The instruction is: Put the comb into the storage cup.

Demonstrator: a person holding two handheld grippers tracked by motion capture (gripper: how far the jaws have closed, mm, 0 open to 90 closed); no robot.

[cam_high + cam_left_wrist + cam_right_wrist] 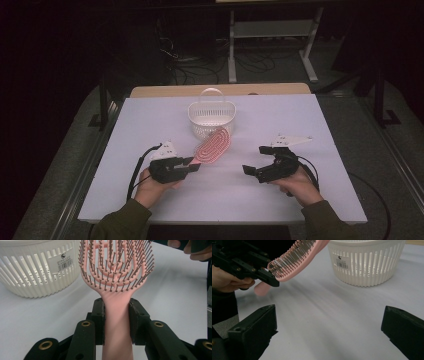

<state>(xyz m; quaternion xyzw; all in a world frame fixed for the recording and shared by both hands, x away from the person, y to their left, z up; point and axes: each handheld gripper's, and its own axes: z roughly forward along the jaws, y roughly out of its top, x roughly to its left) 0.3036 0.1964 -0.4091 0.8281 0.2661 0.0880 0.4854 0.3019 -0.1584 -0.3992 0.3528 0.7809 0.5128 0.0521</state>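
From the high view I have the left tool (192, 164) clenched on the handle of the pink hairbrush (214, 145), whose head slants up and away toward the white basket (212, 116). The brush tip sits just short of the basket's near rim, above the desk (150, 115). The right tool (252, 171) hangs well apart to the right, released and carrying nothing. I count one brush, one basket, two tools.

In the left gripper view the pads (98, 315) press both sides of the brush neck (116, 310), just below where the bristled head widens. The grip looks square and centred, so I judge it safe to carry. The basket (32, 272) lies ahead and to the left, so the swing should go that way, not straight on. To do this step well I would lift the head above the rim first, then tip the brush head-down and let go only once most of it is inside, since the brush looks longer than the basket is deep.

In the right gripper view the jaws stand wide with bare desk (324, 322) between them. The brush (294, 257) shows in profile, bristles down, the left tool (270, 280) around its neck and the handle end poking out behind. The basket (367, 262) stands beyond. I would keep the right tool clear of the path.
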